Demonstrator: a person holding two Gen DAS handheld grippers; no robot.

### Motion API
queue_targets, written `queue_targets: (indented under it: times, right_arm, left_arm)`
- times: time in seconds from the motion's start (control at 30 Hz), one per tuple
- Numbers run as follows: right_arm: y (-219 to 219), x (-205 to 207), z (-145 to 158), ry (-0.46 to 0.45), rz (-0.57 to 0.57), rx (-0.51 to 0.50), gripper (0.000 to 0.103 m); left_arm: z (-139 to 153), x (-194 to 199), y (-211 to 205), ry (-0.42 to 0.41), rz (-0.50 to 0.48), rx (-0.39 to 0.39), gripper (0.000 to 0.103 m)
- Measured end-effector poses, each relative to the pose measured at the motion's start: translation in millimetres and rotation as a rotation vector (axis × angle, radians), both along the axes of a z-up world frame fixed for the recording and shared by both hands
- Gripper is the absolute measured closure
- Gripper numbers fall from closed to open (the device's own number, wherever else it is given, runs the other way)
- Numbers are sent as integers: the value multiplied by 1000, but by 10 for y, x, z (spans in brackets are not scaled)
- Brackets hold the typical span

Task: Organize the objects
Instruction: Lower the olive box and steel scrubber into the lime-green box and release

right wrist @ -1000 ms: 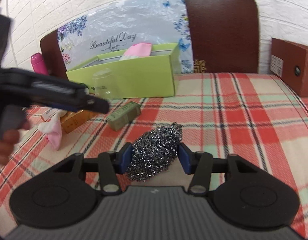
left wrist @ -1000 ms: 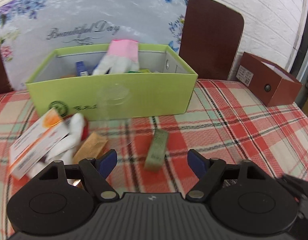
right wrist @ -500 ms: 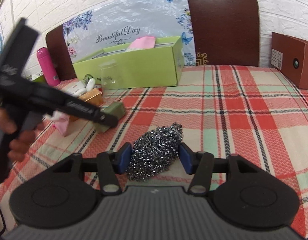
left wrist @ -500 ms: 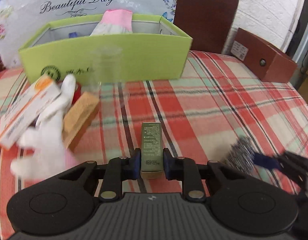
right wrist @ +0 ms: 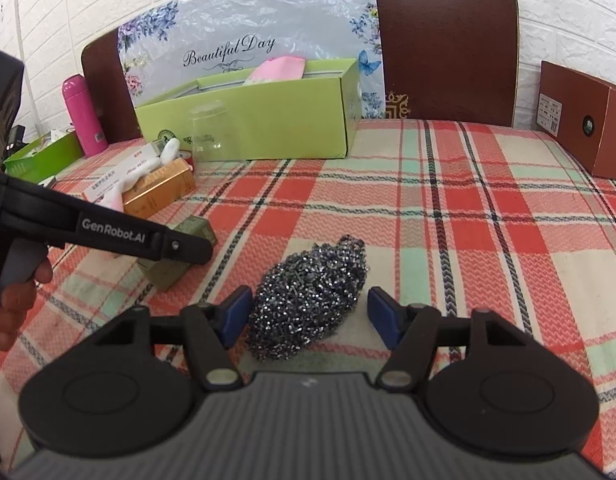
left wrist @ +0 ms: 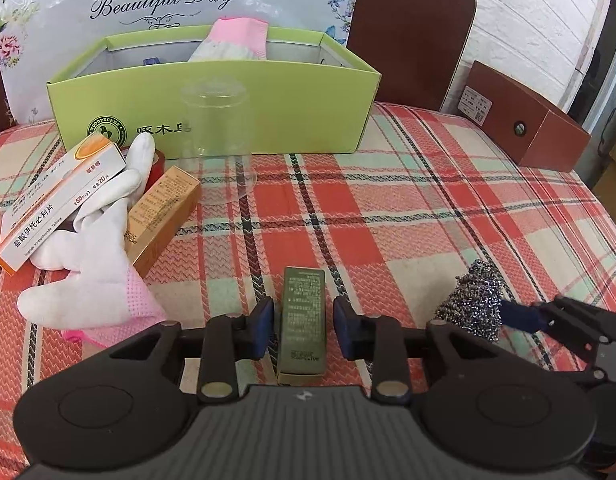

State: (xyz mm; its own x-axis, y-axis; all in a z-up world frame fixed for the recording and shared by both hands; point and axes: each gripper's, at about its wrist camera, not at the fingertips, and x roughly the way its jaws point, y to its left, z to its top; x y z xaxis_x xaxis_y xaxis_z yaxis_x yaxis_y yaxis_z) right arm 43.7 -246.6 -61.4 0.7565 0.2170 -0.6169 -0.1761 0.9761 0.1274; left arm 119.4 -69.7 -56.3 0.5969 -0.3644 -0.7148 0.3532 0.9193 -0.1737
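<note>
Half a second back our left hand-held gripper (left wrist: 302, 326) had its pads pressed on the olive carton (left wrist: 302, 320); now they stand parted, a gap each side, carton lying flat on the plaid worktop (left wrist: 427, 208). Right hand-held gripper (right wrist: 309, 314) likewise widened, straddling the steel scourer (right wrist: 308, 300), gripping nothing. Both items released short of the green box (left wrist: 212, 96); we judge they need regrasping.

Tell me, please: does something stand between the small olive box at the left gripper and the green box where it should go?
Yes. A clear glass stands upright against the green box's front wall, slightly left of the straight line from the olive box.
</note>
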Motion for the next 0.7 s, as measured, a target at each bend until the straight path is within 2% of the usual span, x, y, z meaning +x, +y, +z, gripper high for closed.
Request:
queue_targets:
  times: [0.07,0.23,0.5,0.7]
  right_arm:
    - [25,11,5,5,-5,-8,56]
    - [65,38,172,-5,25,12,59]
    - [150,292,797,-176,77,0,59]
    - [229,733,1142,-274,73,-38,59]
  left_arm:
    - [5,-1,14,-2,-8,2,80]
    - [149,-66,119,-10,-23,-59,80]
    - [814,-17,407,-186,-10,-107,80]
    - [1156,303,684,-274,106,-97,80]
